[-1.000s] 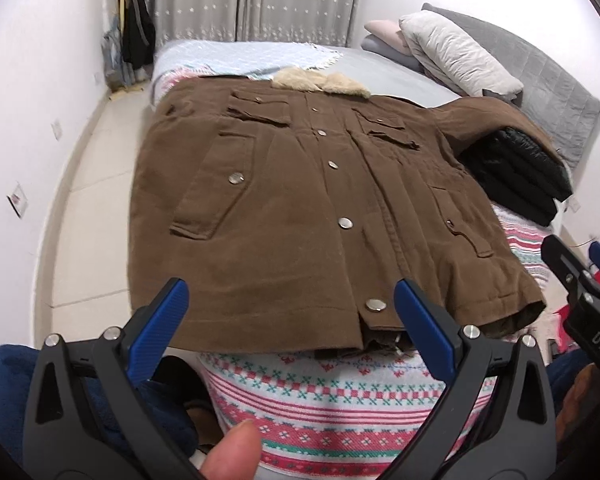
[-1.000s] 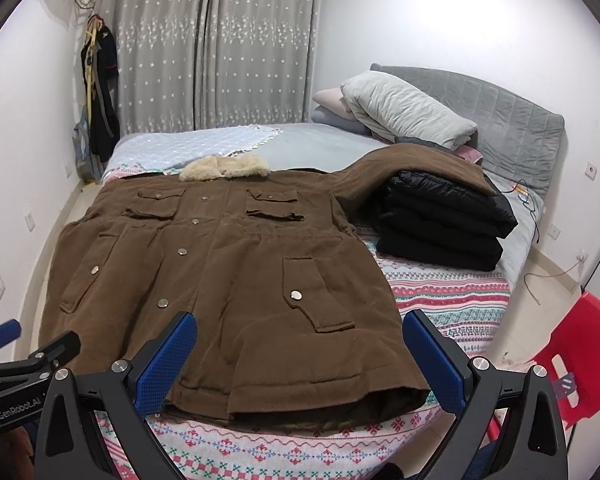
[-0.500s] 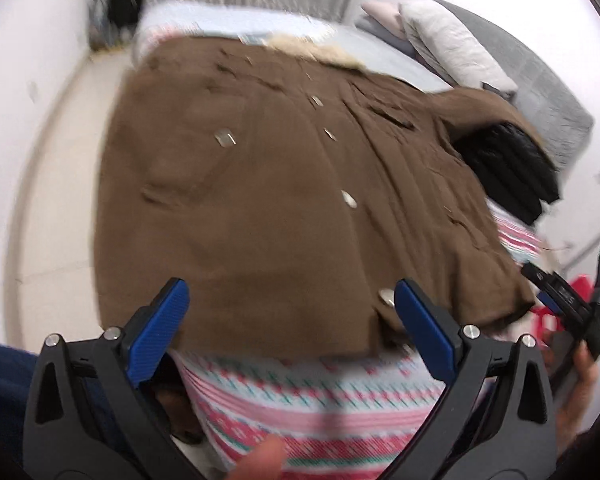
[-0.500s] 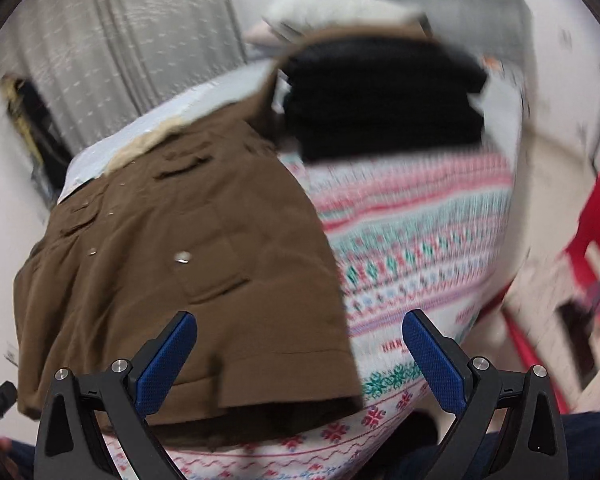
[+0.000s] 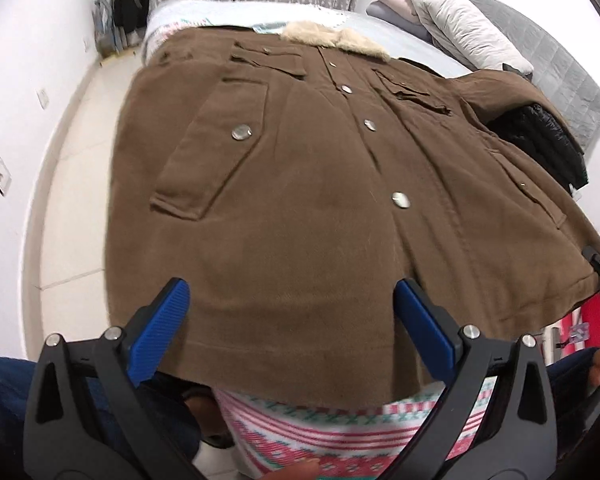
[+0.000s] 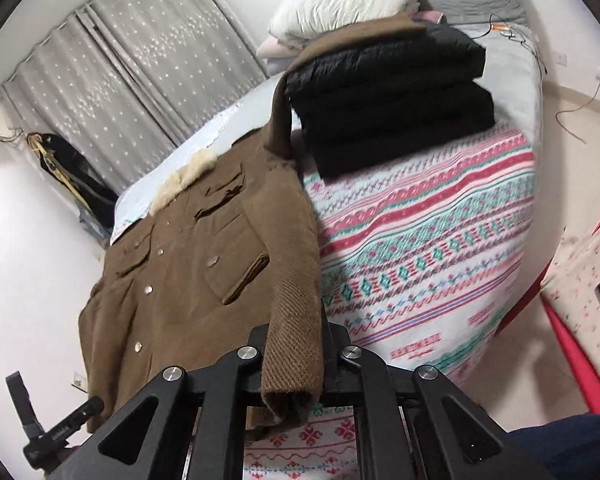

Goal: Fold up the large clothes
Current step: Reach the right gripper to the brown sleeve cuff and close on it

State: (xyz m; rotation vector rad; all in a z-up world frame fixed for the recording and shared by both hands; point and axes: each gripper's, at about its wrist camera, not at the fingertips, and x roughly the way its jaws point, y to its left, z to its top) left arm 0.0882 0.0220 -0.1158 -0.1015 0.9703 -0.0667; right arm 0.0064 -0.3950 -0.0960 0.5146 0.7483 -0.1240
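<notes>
Brown coat lies face up across the bed, filling the middle of the left wrist view; its pale fur collar sits at the upper centre and its hem hangs over the bed edge at the bottom. Silver snaps run down the front, one on the pocket flap in the upper left of the coat.

Left tool: jaws spread wide, blue pads either side of the hem at the lower centre, pads not pressing the cloth.

Right tool: jaws pressed together at the lower centre of the right wrist view, pinching the coat's hem corner; a fold of brown cloth stands up between the black fingers and drapes over them. In the left wrist view this tool shows only partly at the right edge.

Folded black jacket is stacked in the upper centre of the right wrist view, one coat sleeve draped over its top and left side. White pillow lies behind it. Patterned blanket covers the bed right of the coat.
</notes>
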